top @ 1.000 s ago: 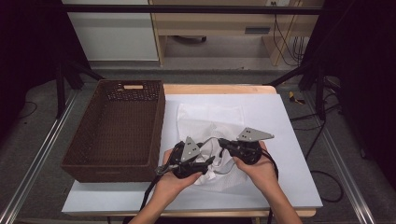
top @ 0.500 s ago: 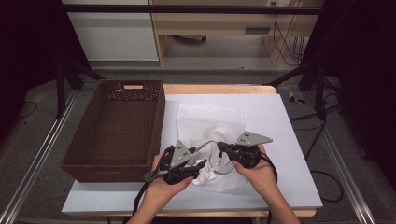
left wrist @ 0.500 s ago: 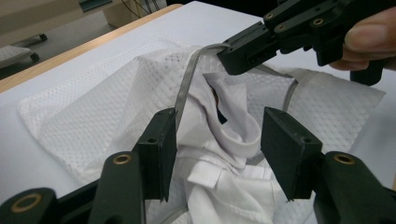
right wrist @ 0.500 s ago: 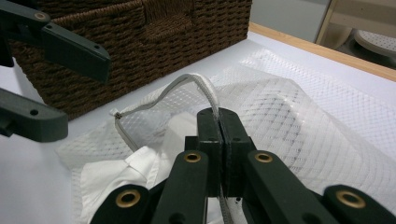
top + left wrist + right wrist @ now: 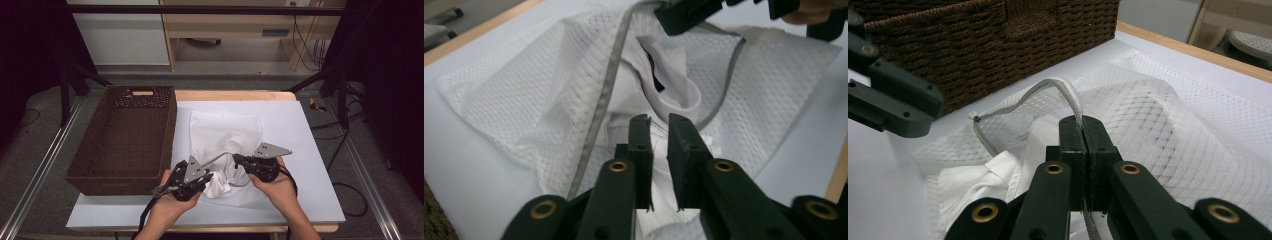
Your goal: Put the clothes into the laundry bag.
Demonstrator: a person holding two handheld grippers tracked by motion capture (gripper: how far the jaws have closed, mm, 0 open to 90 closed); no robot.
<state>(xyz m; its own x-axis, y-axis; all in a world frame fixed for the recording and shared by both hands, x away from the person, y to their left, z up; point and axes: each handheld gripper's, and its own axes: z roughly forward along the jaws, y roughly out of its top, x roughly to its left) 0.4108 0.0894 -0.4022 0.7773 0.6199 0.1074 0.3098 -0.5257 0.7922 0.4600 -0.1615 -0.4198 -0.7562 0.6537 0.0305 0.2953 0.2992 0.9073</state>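
White mesh laundry bag (image 5: pixel 225 135) lies flat on the counter (image 5: pixel 310 150), just beside the brown wicker basket (image 5: pixel 125 140), mouth end toward the person. A white garment (image 5: pixel 217 185) sits half in, half out of the mouth, its collar visible in both gripper views. Right gripper (image 5: pixel 1082 131): jaws fully together on the bag's grey zipper edge (image 5: pixel 1060 87), which arches up off the cloth from the pinch. Left gripper (image 5: pixel 659 131): jaws at a narrow gap, set over a fold of the garment at the mouth; I cannot tell whether they actually bear on the cloth. Risks, as judged from this: the right pinch takes only the thin edge tape, so any sideways pull could slide it out and let the mouth fall flat over the garment. If the left jaws close here they may catch mesh along with shirt, and a push inward would then drag the bag rather than feed the garment. The bag is unanchored on a smooth surface, so pushing against it could bunch it toward the basket. The collar could also snag on the zipper edge.
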